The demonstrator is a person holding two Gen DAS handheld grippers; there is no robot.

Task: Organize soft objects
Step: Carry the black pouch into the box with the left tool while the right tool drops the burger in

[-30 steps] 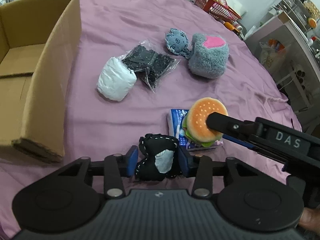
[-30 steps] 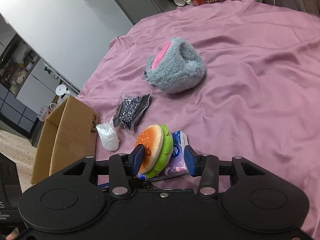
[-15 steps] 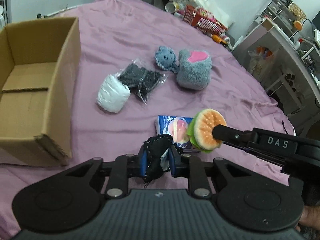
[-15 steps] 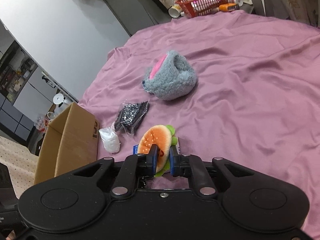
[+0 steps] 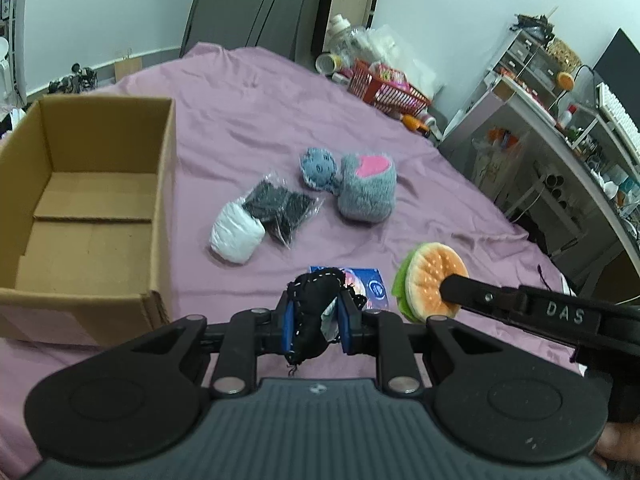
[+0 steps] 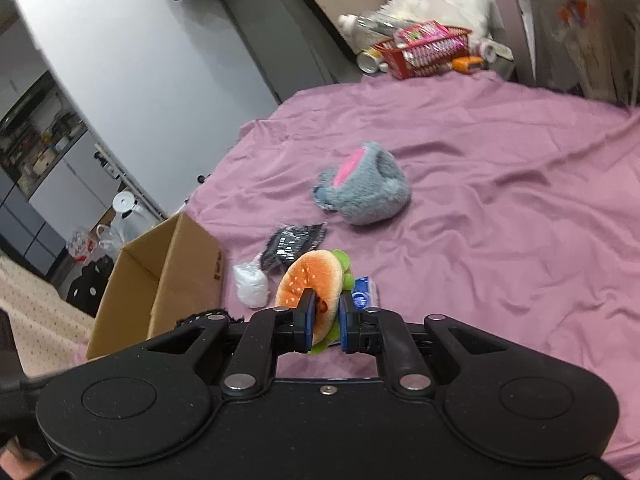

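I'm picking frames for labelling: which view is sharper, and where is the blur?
Left wrist view: fairly crisp, black plush toy and cardboard box well defined, fisheye bending at the edges. Right wrist view: softer, red basket smeared, burger plush still readable.

The left gripper (image 5: 316,326) is closed, its 2 blue-padded fingers pinching a black plush toy (image 5: 314,316) held above the cloth. The right gripper (image 6: 325,320) is likewise clamped on a plush burger (image 6: 312,286), reaching in from the right side of the left wrist view, also raised
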